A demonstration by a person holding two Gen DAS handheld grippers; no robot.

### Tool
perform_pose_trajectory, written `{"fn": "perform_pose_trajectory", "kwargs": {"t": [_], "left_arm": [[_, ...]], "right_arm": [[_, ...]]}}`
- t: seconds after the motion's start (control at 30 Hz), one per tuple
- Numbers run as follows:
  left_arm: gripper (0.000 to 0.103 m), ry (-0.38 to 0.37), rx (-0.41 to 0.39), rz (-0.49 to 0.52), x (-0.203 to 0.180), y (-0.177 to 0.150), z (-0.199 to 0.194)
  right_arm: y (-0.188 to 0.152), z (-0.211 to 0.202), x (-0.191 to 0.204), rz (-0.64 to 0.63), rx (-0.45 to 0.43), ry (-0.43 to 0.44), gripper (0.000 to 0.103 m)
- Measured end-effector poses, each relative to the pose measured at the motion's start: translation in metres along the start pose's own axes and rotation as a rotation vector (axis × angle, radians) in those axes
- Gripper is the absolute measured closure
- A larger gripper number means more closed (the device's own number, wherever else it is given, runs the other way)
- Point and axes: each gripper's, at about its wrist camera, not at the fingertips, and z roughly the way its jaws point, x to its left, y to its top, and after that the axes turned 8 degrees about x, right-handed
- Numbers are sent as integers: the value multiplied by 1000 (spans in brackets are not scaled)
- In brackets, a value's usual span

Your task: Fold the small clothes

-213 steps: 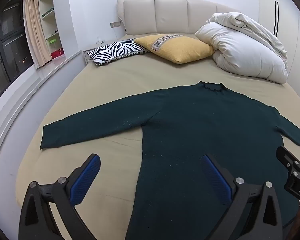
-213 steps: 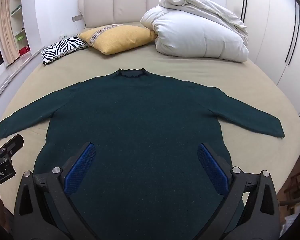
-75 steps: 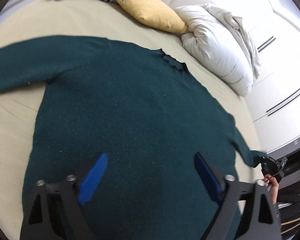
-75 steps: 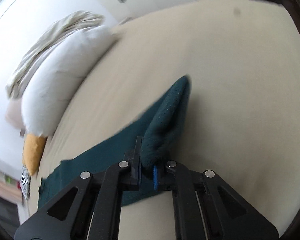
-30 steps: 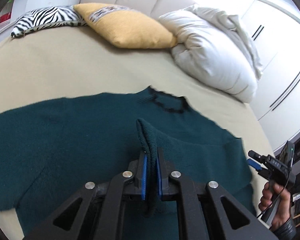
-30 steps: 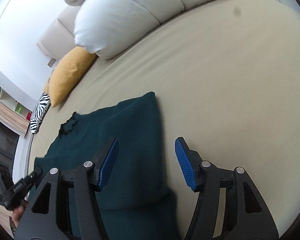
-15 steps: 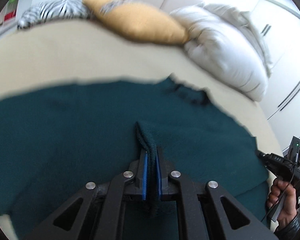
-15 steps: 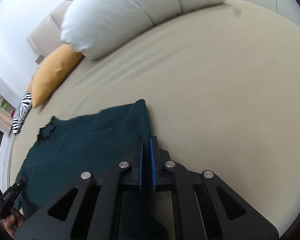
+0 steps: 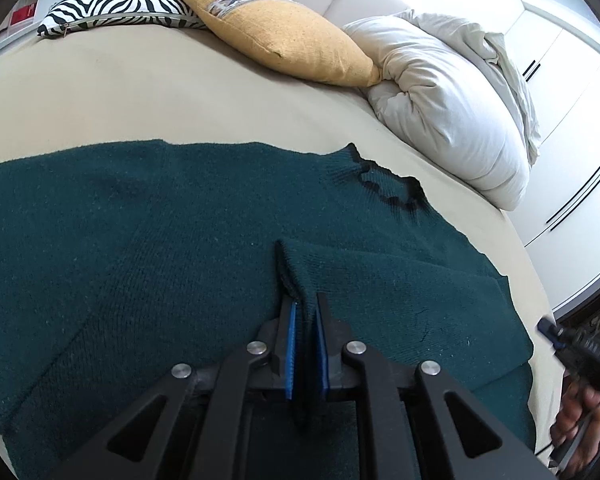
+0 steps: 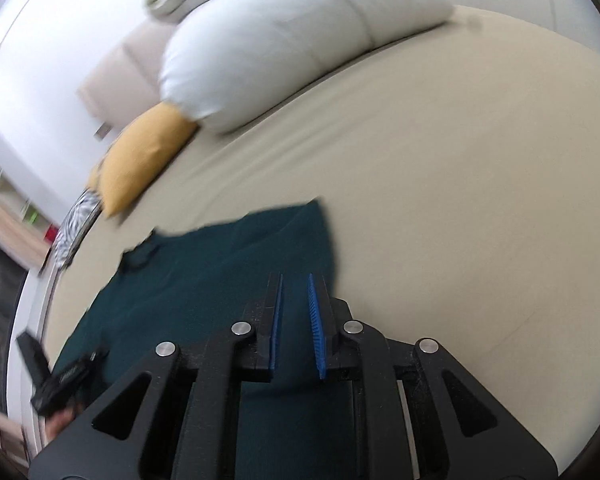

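Note:
A dark green sweater (image 9: pixel 148 240) lies on the beige bed (image 9: pixel 140 92), its right sleeve folded in across the chest. My left gripper (image 9: pixel 305 308) is shut on the cuff of that sleeve (image 9: pixel 296 268), low over the chest, below the collar (image 9: pixel 388 188). My right gripper (image 10: pixel 296 286) hovers over the sweater's right edge (image 10: pixel 300 232) with its jaws a small gap apart and nothing between them. It also shows at the right edge of the left wrist view (image 9: pixel 572 344). The left gripper shows in the right wrist view (image 10: pixel 56 380).
A yellow pillow (image 9: pixel 284 36), a zebra pillow (image 9: pixel 116 8) and a bundled white duvet (image 9: pixel 452 108) lie at the head of the bed. White wardrobe doors (image 9: pixel 572 92) stand to the right. Bare sheet (image 10: pixel 480 200) spreads right of the sweater.
My right gripper took the right sleeve's cuff and folded it inward, and my left gripper took it over. In the last half second the right gripper's jaws have parted a little. The left stays shut.

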Motion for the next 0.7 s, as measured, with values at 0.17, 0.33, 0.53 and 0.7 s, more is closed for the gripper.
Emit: {"fn": "perform_pose_trajectory", "kwargs": {"t": [0.17, 0.33, 0.53, 0.7], "left_arm": [[89, -23, 17, -13, 1, 1, -2], [46, -56, 14, -63, 15, -12, -50], [37, -43, -112, -254, 100, -59, -159], [35, 48, -288, -581, 219, -117, -251]], "right_arm": [[-21, 52, -19, -1, 86, 2, 99], [-20, 18, -20, 67, -7, -186, 88], [-46, -54, 16, 36, -158, -154, 86], [-91, -74, 110, -155, -217, -20, 23]]}}
